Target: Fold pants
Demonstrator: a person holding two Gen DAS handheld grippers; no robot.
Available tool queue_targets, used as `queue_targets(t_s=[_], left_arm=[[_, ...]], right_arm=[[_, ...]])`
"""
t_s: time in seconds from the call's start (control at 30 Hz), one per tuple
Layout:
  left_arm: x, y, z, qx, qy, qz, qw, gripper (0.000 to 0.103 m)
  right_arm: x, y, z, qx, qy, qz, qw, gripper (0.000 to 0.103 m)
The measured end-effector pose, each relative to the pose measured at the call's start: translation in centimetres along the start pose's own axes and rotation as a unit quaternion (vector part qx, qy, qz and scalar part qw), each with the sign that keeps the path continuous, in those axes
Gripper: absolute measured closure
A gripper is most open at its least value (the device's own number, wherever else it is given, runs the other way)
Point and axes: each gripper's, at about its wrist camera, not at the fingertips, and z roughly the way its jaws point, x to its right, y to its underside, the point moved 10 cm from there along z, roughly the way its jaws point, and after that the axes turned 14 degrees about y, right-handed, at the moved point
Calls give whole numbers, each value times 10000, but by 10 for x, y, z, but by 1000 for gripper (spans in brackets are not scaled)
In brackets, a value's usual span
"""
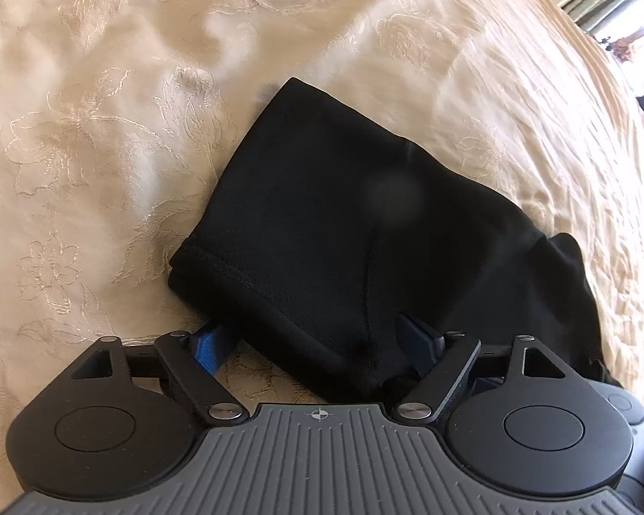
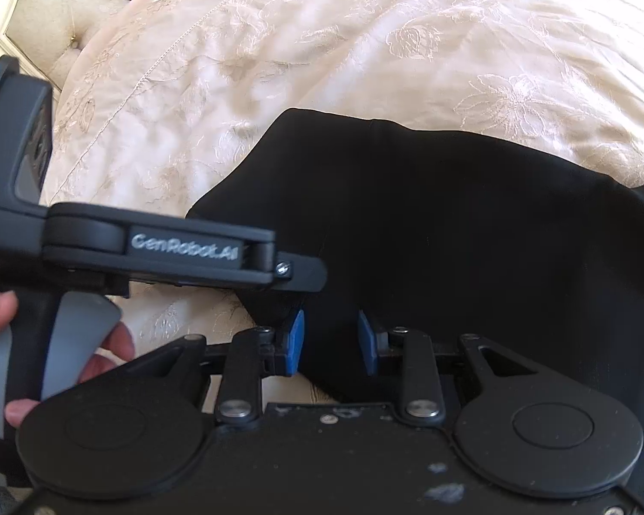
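Observation:
Black pants (image 1: 343, 214) lie folded into a thick bundle on a cream embroidered bedspread (image 1: 107, 128). My left gripper (image 1: 313, 343) is open, its blue pads wide apart on either side of the bundle's near edge. In the right wrist view the pants (image 2: 451, 223) spread to the right. My right gripper (image 2: 330, 343) has its blue pads (image 2: 295, 341) apart with a black fold of the pants between them, not pinched. The left gripper's body (image 2: 184, 253) and the hand holding it show at the left of that view.
The bedspread (image 2: 365, 43) covers the bed on all sides. A tufted headboard (image 2: 64, 8) stands at the far left. A curtain and bright window (image 1: 614, 8) are at the far right beyond the bed's edge.

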Motion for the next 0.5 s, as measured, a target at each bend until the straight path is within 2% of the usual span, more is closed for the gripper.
queue_targets(t_s=[0.07,0.1,0.13,0.17,0.2,0.23,0.37,0.5], left_arm=[[1,-4,3,102,-86,-65,9999,25],[1,-6,3,137,-197,-56,9997,41],[1,-8,3,159,-321,-9,9994,60],[5,-9,3,139,-229,34,9996,66],[10,-11,3,151,-145,69,9998,79],[14,-12,1,189,-134,138,9996,85],[45,-17,-12,400,-531,1069,9920,89],[79,-21,-29,725,-653,1692,9807,91]], right_arm=[[0,3,-3,-10,-16,4,10000,72],[0,5,-5,-17,-35,6,10000,72],[1,6,-9,-11,-52,4,10000,72],[3,8,-14,26,-36,19,10000,72],[8,9,-20,59,16,60,10000,72],[15,11,-28,106,80,159,9998,71],[58,23,-58,321,501,791,9951,71],[106,51,-73,363,1128,1301,9844,71]])
